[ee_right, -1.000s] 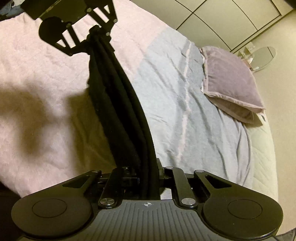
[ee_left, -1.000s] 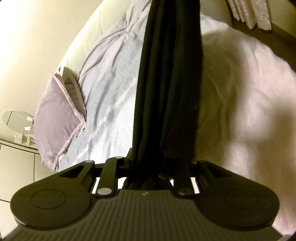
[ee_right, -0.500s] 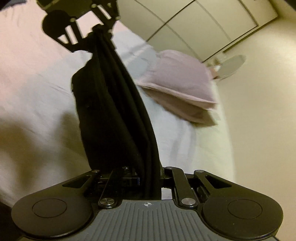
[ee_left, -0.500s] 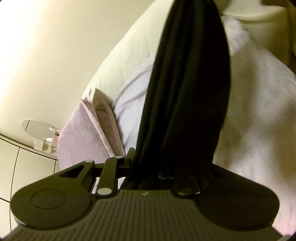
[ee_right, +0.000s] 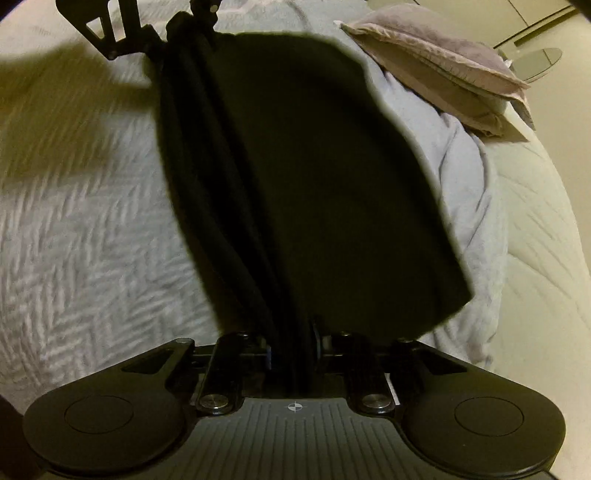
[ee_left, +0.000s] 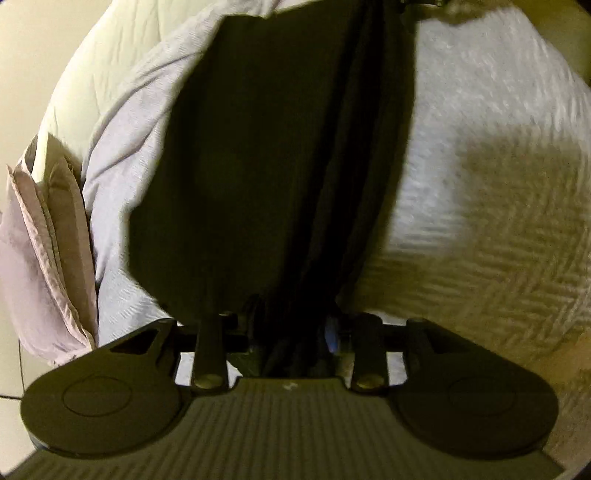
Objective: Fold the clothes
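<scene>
Right wrist view shows your right tongs point(ee_right: 291, 354) at one end of a dark garment point(ee_right: 314, 177) that stretches across to your left tongs point(ee_right: 192, 33), the cloth bunched into ropy folds along one side and sagging in a broad flap over the bed point(ee_right: 92, 229). Both sets of jaws are easing apart with the fabric between them; whether the pads press on it any longer cannot be told in the dark gap. From the left wrist view, the left tongs point(ee_left: 291, 332) show the same: the garment point(ee_left: 280, 147) runs straight out from the jaws above the pale quilted blanket point(ee_left: 498, 258), with a grey sheet point(ee_left: 122, 155) and a mauve pillow point(ee_left: 40, 258) off to the side. The risk, as it looks from here, is that you let go while the cloth hangs gathered and uneven, so that it lands twisted instead of flat, or one end slips free first and drags the fold askew.
</scene>
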Available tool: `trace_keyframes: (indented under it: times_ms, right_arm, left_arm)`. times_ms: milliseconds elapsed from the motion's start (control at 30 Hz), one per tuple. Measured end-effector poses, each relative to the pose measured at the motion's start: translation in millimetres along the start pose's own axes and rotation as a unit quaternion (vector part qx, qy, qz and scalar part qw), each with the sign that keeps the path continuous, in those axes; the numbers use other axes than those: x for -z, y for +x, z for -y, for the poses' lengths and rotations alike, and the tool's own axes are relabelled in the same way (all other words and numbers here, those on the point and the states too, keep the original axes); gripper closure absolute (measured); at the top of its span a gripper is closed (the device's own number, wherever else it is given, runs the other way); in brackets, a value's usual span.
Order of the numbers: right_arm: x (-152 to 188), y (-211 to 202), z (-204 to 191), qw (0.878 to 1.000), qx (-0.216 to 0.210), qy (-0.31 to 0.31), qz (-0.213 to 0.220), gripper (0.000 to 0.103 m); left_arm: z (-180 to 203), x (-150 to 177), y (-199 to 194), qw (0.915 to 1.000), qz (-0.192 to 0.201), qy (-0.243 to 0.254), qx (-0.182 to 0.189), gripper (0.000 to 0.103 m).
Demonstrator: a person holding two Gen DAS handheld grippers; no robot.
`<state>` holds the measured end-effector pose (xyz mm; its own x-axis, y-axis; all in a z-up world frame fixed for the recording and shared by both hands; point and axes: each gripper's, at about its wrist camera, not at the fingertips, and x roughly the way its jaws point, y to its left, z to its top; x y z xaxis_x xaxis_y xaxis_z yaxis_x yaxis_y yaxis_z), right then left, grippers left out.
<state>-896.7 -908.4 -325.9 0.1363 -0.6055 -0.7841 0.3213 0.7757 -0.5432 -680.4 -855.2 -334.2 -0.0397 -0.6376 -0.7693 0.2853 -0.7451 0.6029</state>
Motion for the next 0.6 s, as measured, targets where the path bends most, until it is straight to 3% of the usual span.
trace_keyframes:
  times_ms: [100, 267, 367, 600]
  right_arm:
    - [-1.1, -6.8, -2.6, 0.999, 0.001, 0.032, 0.005, 0.079]
    - [-14.3, -24.2, 0.7, 0.997, -0.015, 0.067, -0.027, 0.073]
    - [-9.9, -37.4, 1.5, 0.992, -0.021, 0.108, -0.055, 0.072]
    - [-14.7, -85.6, -7.3, 0.977, 0.004, 0.199, -0.080, 0.072]
  left_arm:
    - [0.0, 4.3, -6.1, 1.0000, 0.004, -0.007, -0.003, 0.070]
    - [-15.4, 2.5, -16.9, 0.9997, 0.003, -0.019, 0.017, 0.063]
    - [-16.9, 19.0, -31.4, 0.9990, -0.011, -0.041, 0.013, 0.065]
    - [-51.0, 59.7, -66.9, 0.9874, 0.004, -0.156, 0.028, 0.066]
